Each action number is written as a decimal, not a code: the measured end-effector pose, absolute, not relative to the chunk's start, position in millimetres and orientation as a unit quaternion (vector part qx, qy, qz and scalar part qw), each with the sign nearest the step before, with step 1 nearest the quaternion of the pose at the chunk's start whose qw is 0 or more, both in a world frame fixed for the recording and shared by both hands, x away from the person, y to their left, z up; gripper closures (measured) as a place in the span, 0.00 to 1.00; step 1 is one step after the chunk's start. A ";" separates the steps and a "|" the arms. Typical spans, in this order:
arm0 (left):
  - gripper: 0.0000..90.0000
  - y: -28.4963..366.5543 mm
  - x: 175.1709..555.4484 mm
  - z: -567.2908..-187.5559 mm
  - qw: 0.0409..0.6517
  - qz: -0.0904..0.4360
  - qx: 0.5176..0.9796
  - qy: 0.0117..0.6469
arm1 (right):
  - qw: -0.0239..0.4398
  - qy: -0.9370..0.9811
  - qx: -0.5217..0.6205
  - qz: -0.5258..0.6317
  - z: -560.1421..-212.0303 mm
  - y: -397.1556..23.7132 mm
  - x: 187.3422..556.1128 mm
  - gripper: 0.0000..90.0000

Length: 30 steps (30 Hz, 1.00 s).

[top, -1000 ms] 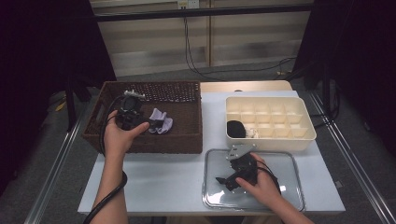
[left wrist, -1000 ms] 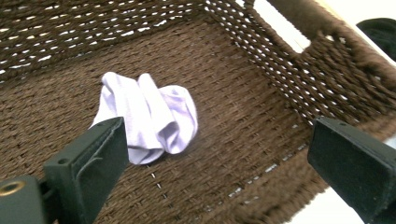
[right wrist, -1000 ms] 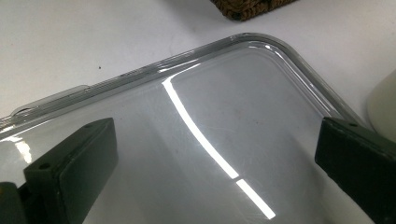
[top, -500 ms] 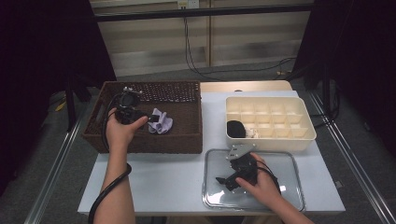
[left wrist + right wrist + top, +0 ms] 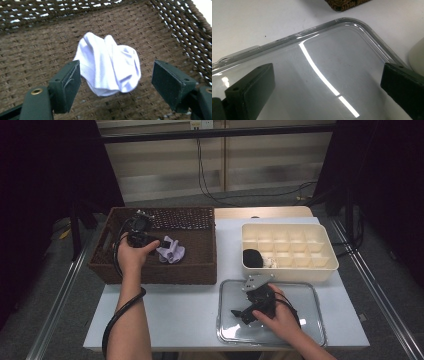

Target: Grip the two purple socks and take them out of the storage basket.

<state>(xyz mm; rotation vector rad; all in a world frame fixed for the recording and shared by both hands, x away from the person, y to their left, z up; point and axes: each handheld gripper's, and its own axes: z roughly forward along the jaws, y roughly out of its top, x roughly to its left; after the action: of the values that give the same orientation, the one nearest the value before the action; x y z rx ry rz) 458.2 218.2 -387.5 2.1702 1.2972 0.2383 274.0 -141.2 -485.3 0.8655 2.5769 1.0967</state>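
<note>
A crumpled white sock (image 5: 171,249) lies on the floor of a brown wicker basket (image 5: 200,220) at the table's left. My left gripper (image 5: 159,243) reaches into the basket from the sock's left. In the left gripper view the sock (image 5: 110,65) sits between the two pads, and the jaws have just been closing around it. One pad (image 5: 68,87) is at the cloth's edge, while the other stands clear of it. My right gripper (image 5: 239,315) rests open over a clear plastic tray (image 5: 300,320), nothing between its fingers (image 5: 252,87).
A cream box of compartments (image 5: 320,250) stands at the right rear, with a black bundle (image 5: 252,258) and a small pale item (image 5: 270,263) in its near-left cells. The basket's woven walls (image 5: 180,30) rise close around the sock. White tabletop (image 5: 170,315) lies between basket and tray.
My left hand has moved right and down inside the basket, up to the sock. The right hand and its gripper have stayed put on the tray.
</note>
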 end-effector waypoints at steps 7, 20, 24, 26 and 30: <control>0.28 219.4 468.0 -391.6 0.277 0.073 0.811 0.510 | 0.105 0.874 0.294 0.372 -485.3 -141.2 274.0 0.00; 0.37 219.6 481.0 -390.1 0.279 0.077 0.805 0.518 | 0.106 0.875 0.292 0.372 -485.4 -141.3 274.2 0.00; 0.39 219.1 487.1 -399.9 0.274 0.072 0.804 0.522 | 0.106 0.875 0.292 0.372 -485.4 -141.3 274.2 0.00; 0.46 219.3 490.1 -406.6 0.274 0.067 0.804 0.523 | 0.106 0.875 0.292 0.372 -485.4 -141.3 274.2 0.00; 0.57 216.5 493.8 -413.7 0.267 0.060 0.806 0.525 | 0.105 0.874 0.293 0.372 -485.4 -141.3 274.0 0.00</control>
<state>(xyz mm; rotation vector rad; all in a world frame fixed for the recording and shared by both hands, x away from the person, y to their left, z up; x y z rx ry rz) 493.8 216.5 -413.7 2.1748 1.4169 0.1620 274.0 -141.3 -485.4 0.8628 2.5774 1.0971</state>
